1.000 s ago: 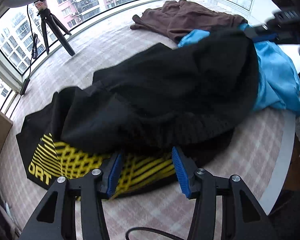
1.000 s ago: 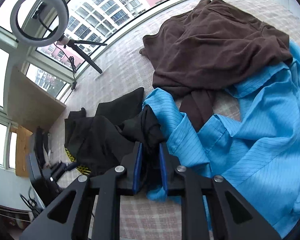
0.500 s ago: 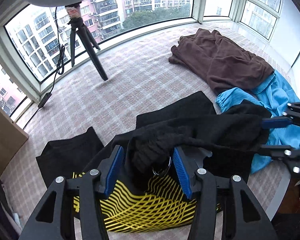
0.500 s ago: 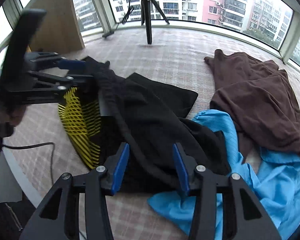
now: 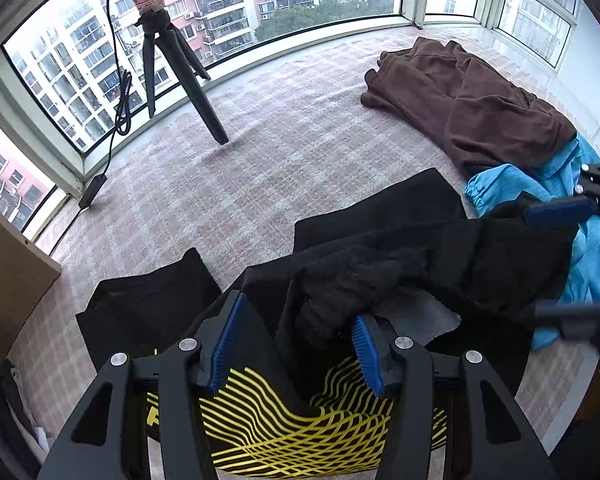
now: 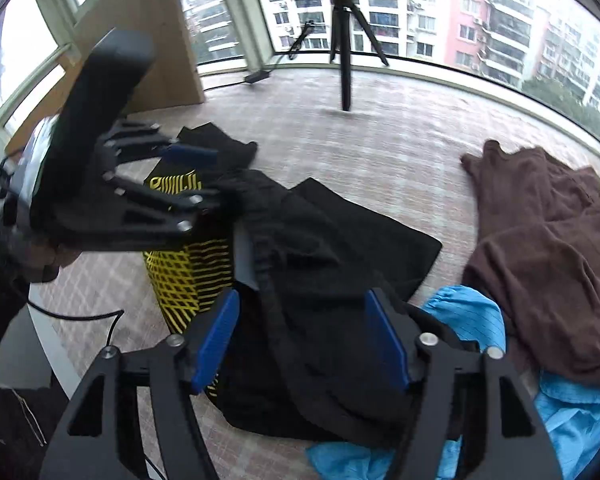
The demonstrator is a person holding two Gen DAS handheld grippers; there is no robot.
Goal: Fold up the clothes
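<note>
A black shirt [image 5: 380, 272] with a yellow line print [image 5: 292, 420] lies partly folded on the checked table cover [image 5: 280, 160]. My left gripper [image 5: 296, 340] stands half open over its near end. Bunched black cloth lies between its fingers and drapes over the right pad [image 5: 366, 352], and the pads do not squeeze it. My right gripper [image 6: 302, 336] is over the shirt's [image 6: 332, 264] other end. Its jaws are opening, and a ridge of black cloth lies loose between them. Each view shows the other gripper: the right gripper [image 5: 534, 262] and the left gripper [image 6: 216, 178].
A brown garment [image 5: 480, 108] and a blue shirt [image 5: 596, 248] lie heaped at the right. A tripod [image 5: 196, 84] stands by the window, a wooden panel [image 5: 8, 272] at the left. The table's rounded edge [image 6: 48, 344] runs close to both grippers, with a cable [image 6: 80, 316] across it.
The right gripper, shut on the black cloth a second ago, has rolled, swung across and opened, letting the cloth go. The shirt's far part now lies folded toward the left gripper.
</note>
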